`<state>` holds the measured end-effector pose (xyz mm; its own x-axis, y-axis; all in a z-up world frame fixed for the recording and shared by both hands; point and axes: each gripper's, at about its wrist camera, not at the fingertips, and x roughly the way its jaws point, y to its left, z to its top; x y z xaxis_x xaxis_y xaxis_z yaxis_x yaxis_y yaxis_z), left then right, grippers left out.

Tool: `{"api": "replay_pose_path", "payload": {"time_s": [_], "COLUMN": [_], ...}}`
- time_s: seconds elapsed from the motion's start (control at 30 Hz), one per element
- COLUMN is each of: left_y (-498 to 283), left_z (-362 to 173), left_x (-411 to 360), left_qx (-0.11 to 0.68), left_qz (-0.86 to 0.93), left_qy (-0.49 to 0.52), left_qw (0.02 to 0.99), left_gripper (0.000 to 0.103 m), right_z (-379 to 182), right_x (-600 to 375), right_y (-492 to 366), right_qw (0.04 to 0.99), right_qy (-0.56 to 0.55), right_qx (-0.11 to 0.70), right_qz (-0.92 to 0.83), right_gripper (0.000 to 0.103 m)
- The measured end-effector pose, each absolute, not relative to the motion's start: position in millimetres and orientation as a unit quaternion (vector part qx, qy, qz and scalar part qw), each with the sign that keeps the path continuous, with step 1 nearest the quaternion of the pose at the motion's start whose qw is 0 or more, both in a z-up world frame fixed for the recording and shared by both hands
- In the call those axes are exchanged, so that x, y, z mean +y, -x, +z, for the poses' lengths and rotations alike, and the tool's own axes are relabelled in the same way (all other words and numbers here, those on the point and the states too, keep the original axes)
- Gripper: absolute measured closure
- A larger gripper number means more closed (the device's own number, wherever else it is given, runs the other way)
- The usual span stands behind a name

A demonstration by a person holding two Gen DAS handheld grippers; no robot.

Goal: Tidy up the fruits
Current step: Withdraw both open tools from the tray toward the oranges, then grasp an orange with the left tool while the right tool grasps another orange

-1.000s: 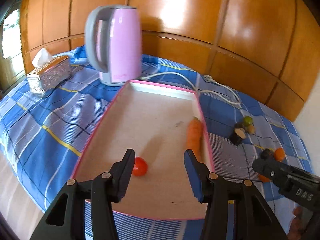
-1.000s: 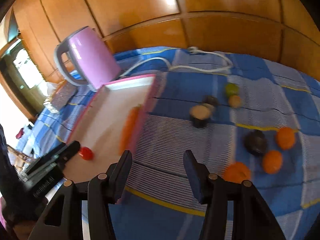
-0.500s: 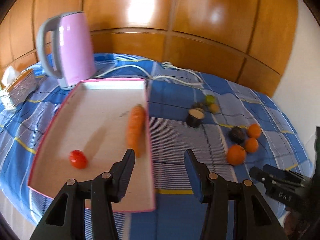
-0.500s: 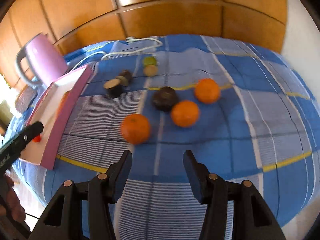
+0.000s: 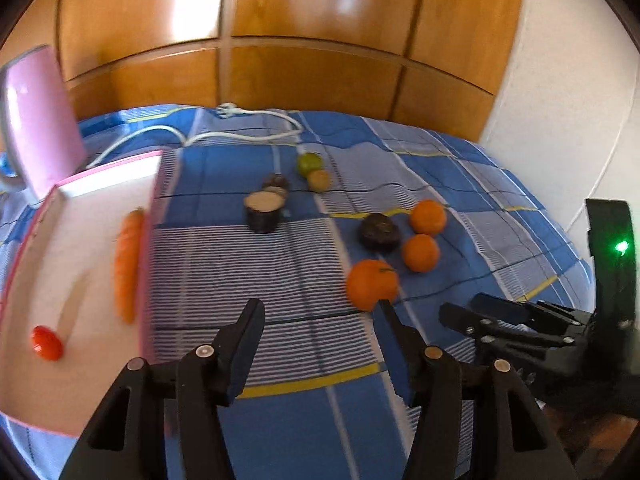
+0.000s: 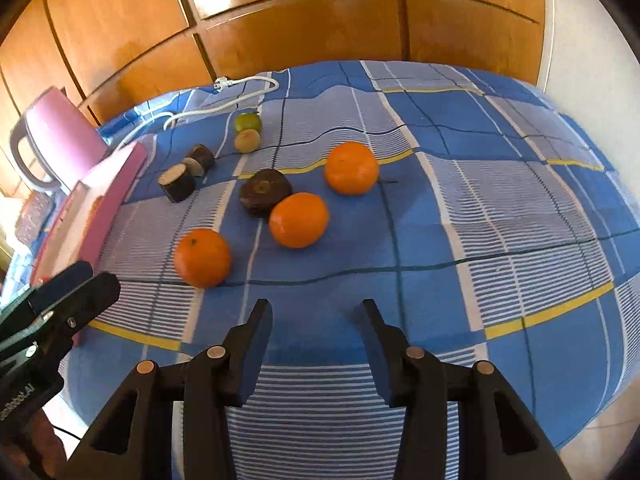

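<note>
Daylight fills both views, bright and even. Glare patches shine on the glossy wood panels (image 5: 320,20), strongest at the upper left of the left wrist view. That view is motion-blurred: the carrot (image 5: 128,264), tray (image 5: 152,216) and kettle (image 5: 36,120) smear. The right wrist view is sharper; the oranges (image 6: 298,220) cast short soft shadows on the cloth (image 6: 480,200). Fisheye bending curves the panels, and the corners go black.

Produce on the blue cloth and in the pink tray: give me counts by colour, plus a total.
Orange, round: 3
Orange, carrot: 1
Red: 1
Green: 1
Tan: 1
Dark brown, whole: 1
Dark, cut pieces: 2
Total: 10
</note>
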<state>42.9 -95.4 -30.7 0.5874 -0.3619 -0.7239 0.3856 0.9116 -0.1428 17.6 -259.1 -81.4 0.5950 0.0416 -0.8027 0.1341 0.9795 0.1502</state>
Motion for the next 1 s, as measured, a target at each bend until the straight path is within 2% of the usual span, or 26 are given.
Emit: {"api": "replay_pose_path", "payload": {"time_s": [0.33,0.4,0.47,0.7,0.77,0.8,0.87,1.0], "left_y": [-59,-63,-67,-81,-84,-85,-83,-78], "left_z": [-47,-50,-52,-63,-67,-68,-69,-65], "left_x": [-125,-129,-134,-149,-150,-150,-146,-129], "left_qx": [0.417,0.420,0.423,0.429,0.435,0.437,0.431,0.417], "left_qz": [-0.236,-0.239,-0.241,-0.241,-0.245,-0.248,-0.249,-0.226], "left_qy": [-0.029,-0.027,-0.026,-0.029,-0.026,-0.025,-0.020,-0.006], "left_qw": [0.877,0.875,0.873,0.870,0.866,0.864,0.867,0.881], "left_gripper": [0.043,0.043,0.041,0.043,0.063,0.063,0.064,0.064], "right_z": [-90,-91,-93,-91,-89,-89,-86,-78], "right_x": [-263,-263,-259,-260,-262,-264,-268,-268], "right_y": [-13,-10,-8,-6,-7,-8,-11,-19], "right_qw": [0.900,0.907,0.910,0.909,0.909,0.909,0.908,0.913], "right_qy": [-0.058,-0.061,-0.047,-0.041,-0.044,-0.049,-0.060,-0.059], "right_qx": [0.430,0.417,0.411,0.415,0.414,0.414,0.414,0.404], "right_qz": [-0.027,-0.009,0.007,0.006,0.004,0.002,0.004,0.010], "right_gripper": [0.055,0.042,0.038,0.039,0.043,0.048,0.051,0.051]}}
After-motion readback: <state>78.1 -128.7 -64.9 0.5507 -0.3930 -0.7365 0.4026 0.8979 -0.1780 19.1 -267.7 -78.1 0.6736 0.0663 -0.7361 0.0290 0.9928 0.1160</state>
